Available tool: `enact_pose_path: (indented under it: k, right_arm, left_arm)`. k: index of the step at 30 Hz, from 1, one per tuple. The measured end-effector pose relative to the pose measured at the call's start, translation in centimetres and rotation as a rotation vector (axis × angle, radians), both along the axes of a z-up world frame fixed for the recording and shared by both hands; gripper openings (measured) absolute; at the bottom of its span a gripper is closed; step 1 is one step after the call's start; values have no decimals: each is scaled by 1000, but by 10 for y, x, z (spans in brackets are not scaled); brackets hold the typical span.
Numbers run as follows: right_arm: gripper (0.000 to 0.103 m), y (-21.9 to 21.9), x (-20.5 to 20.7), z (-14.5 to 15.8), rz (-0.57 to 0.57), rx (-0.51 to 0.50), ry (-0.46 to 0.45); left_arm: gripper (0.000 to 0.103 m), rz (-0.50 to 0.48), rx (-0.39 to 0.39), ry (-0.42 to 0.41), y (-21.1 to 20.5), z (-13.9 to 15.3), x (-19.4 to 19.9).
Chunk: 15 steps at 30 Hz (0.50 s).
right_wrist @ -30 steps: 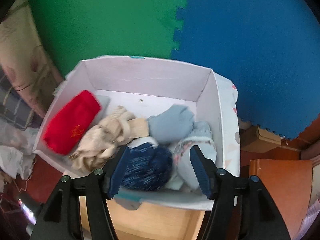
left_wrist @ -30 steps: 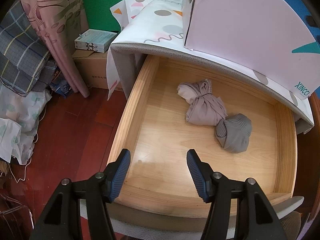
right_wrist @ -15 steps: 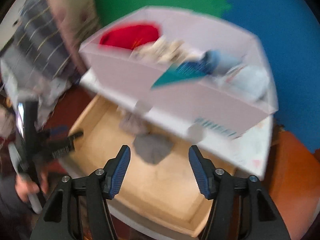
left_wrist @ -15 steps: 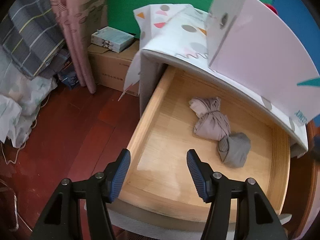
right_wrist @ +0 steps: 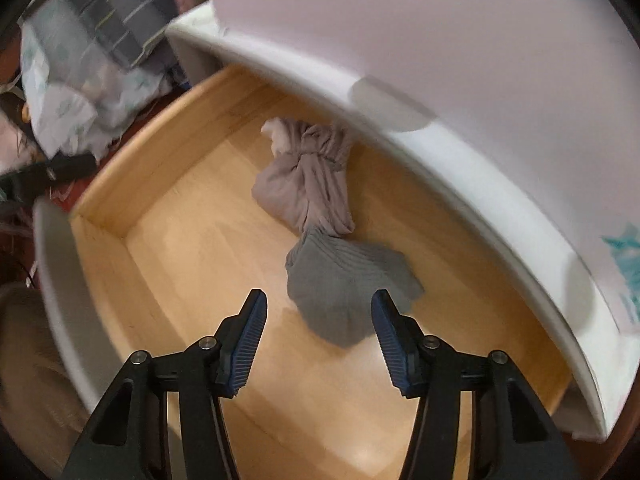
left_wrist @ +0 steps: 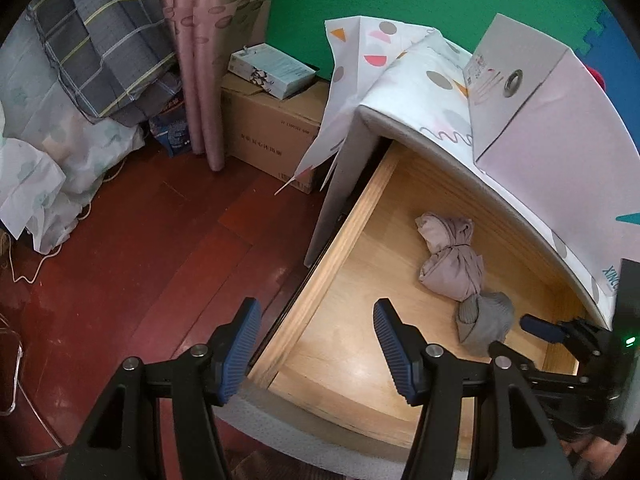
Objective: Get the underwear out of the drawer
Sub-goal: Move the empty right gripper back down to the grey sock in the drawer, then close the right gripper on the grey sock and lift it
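Reaching into the open wooden drawer (right_wrist: 132, 280), your right gripper (right_wrist: 318, 320), jaws narrowing but empty, nears the grey rolled underwear (right_wrist: 344, 284) at frame centre; the beige bundle (right_wrist: 308, 176) also remains inside.

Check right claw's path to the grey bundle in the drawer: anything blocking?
Nothing visible. The right claw is open just above the grey bundle, with only bare drawer floor around it. The beige bundle lies behind, touching its far end.
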State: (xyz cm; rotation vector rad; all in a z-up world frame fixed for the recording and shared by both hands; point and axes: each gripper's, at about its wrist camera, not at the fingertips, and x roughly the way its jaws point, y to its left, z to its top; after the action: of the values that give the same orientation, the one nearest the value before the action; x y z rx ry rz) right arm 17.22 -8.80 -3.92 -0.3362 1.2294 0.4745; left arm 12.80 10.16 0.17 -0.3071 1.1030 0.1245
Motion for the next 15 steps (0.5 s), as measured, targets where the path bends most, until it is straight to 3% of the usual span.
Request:
enact_pose_path:
  k: [7,15]
  right_arm:
    - [51,21,6,-32,109,-86,-12]
    - [46,20,12,-48,81,-90,47]
  left_arm:
    - [60,-22,11,6,-5,-2,3]
    - [60,-28,8,18,-6,-3,5]
